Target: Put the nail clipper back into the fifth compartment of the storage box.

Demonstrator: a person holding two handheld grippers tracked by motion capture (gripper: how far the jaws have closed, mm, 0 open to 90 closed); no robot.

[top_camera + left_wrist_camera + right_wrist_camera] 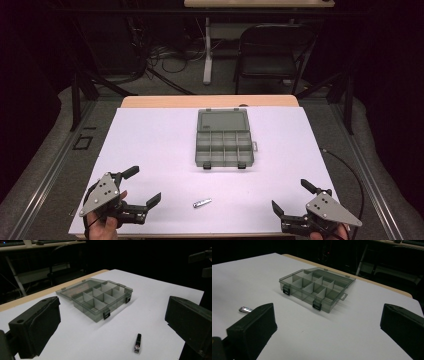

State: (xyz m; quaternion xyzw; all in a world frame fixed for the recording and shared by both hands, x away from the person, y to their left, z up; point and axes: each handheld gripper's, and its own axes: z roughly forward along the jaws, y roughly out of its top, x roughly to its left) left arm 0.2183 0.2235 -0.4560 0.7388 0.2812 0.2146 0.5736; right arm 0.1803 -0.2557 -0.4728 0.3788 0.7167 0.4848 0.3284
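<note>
One small silver metal nail clipper (pixel 202 203) was recorded lying flat on the white-covered table (pixel 150 150), near the front edge and roughly midway between the two grippers. In the high view its long axis ran nearly left to right, slightly tilted, with the right end raised toward the far side. In the left gripper view the nail clipper (pixel 137 342) lay ahead of the gap between the fingers, its long axis running almost straight away from the camera, with the bright end nearest. In the right gripper view the nail clipper (pixel 245 309) was seen just beyond the left-hand finger, partly hidden by it.

One grey translucent plastic compartment box (pixel 223 138) was noted farther back on the table, well apart from the clipper, its lid open and laid flat behind it. Eight compartments in two rows of four were counted. Two dark latches were seen on its front wall.

Two grippers were counted. The left gripper (pixel 141 185) was held at the front left corner with its fingers (pixel 37 327) wide apart; nothing was held or touched. The right gripper (pixel 292 197) was held at the front right with its fingers (pixel 252 330) likewise spread wide, clear of everything.
</note>
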